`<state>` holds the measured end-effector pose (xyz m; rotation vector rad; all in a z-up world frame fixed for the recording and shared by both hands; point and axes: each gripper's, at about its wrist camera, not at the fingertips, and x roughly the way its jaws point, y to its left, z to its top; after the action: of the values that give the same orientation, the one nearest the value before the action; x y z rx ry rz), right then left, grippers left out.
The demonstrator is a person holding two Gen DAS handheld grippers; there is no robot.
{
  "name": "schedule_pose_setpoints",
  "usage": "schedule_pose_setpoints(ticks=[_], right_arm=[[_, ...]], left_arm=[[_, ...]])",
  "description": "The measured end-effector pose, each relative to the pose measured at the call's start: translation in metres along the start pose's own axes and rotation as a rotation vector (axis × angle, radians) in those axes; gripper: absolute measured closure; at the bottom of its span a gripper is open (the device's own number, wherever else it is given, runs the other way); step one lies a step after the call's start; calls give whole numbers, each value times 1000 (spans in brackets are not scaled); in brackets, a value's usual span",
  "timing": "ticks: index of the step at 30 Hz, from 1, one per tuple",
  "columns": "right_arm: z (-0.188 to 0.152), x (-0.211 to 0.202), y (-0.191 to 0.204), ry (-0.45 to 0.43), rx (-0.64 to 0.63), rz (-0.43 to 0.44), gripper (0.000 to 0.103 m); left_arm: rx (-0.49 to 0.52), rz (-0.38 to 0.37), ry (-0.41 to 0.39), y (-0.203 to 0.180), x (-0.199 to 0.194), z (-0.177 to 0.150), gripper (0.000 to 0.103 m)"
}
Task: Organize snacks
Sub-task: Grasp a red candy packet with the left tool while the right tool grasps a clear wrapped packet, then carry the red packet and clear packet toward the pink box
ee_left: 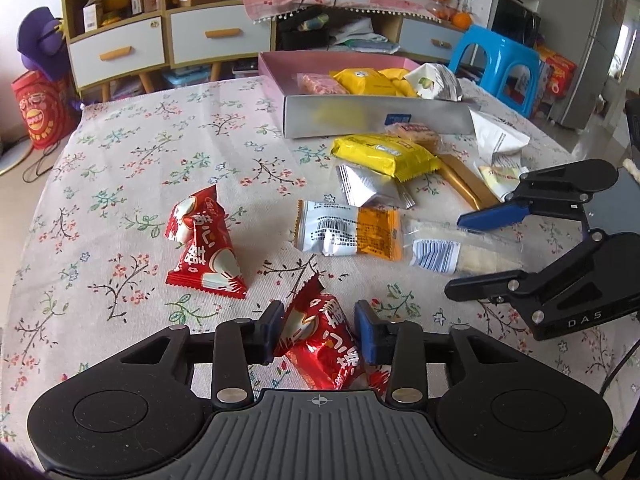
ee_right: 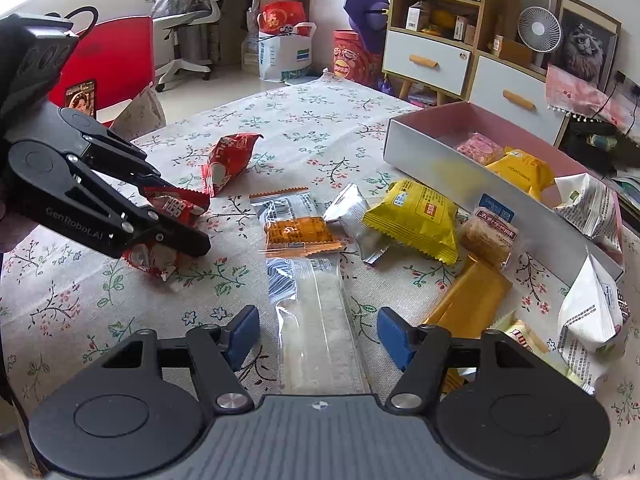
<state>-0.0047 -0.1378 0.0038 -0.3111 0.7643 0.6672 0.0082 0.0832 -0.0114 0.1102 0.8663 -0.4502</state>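
Observation:
My left gripper (ee_left: 319, 330) is shut on a red snack packet (ee_left: 320, 344), which touches the tablecloth; it also shows in the right wrist view (ee_right: 168, 216). A second red packet (ee_left: 206, 250) lies to its left. My right gripper (ee_right: 318, 334) is open, its fingers on either side of a long clear white-wafer packet (ee_right: 320, 320) without touching it. The pink-lined box (ee_left: 360, 118) at the far side holds yellow and pink packets. Yellow (ee_left: 384, 156), silver (ee_left: 372, 188) and orange-white (ee_left: 348, 232) packets lie between.
A gold bar packet (ee_right: 468, 300) and white bags (ee_right: 592, 316) lie right of my right gripper. A blue stool (ee_left: 500, 68) and drawers (ee_left: 120, 52) stand beyond the table. A red chair (ee_right: 108, 64) stands at the table's left edge.

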Motion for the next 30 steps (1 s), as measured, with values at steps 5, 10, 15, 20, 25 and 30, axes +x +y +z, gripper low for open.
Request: schedule_pose_setpoints(ticks=[5,10,15,20,25,30], right_arm=[[1,-1,5,-12,-6,27,80],[2,-1,9,-17,-3,18,82],[3,-2,5,-19,23,12,83],[6,-7,-1,-39,64,18,83],[11,-12,-8,-62,124,34,83],[15,-17,-18,-79,203,48,83]], left_arm=[[-23,6,-5,3,-2,0,73],[-56,4,-13,6,-3,0,77],[-90,-2,-25,10,-4,2,78],[-111,-22,-37,11,-8,8,78],[-123,-31,-68,10,-15,17,78],[-135,-27,-91,9,-18,26,78]])
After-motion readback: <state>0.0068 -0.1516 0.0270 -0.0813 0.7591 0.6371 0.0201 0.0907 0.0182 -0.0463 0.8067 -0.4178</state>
